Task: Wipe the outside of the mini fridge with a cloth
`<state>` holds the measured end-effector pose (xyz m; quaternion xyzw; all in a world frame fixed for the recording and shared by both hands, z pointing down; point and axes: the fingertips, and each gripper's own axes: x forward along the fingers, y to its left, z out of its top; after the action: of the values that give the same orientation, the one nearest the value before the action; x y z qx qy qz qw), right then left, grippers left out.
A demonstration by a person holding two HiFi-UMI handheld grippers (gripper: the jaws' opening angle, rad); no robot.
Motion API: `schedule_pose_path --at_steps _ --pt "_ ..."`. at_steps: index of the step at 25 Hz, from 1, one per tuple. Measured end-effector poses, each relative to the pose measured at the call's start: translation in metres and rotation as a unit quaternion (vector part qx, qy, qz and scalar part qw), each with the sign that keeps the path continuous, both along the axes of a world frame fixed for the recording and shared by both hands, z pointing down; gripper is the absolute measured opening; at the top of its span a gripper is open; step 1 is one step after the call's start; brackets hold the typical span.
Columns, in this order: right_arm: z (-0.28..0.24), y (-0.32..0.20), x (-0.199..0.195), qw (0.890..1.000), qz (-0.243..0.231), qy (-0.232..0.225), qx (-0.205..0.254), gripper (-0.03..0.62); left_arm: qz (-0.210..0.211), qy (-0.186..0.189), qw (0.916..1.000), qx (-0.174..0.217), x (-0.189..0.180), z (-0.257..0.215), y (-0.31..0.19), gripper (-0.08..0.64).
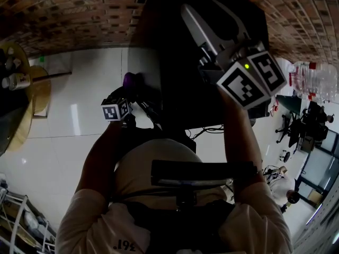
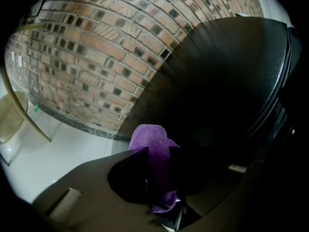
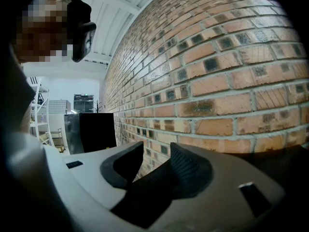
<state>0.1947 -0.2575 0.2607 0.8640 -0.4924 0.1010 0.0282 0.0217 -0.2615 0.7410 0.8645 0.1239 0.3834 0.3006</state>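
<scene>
The black mini fridge stands against the brick wall, and in the left gripper view its dark side fills the right half. My left gripper is low at the fridge's left side, shut on a purple cloth whose folded end sticks out past the fingertips, close to the fridge's side. Whether the cloth touches the fridge I cannot tell. My right gripper is held high over the fridge's top and faces the bricks. Its jaws stand apart with nothing between them.
A brick wall runs behind the fridge. White tiled floor lies to the left, with a round wooden table at the far left. Water bottles and office chairs are at the right. Cables trail by the fridge's foot.
</scene>
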Motion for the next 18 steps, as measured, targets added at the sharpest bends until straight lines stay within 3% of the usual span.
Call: schedule_pose_path --at_steps 18 --pt "0.0011 0.0006 0.0003 1.0 0.0 0.001 0.001 0.167 0.002 -0.013 0.9999 -0.002 0.006 0.0057 -0.0092 0.103"
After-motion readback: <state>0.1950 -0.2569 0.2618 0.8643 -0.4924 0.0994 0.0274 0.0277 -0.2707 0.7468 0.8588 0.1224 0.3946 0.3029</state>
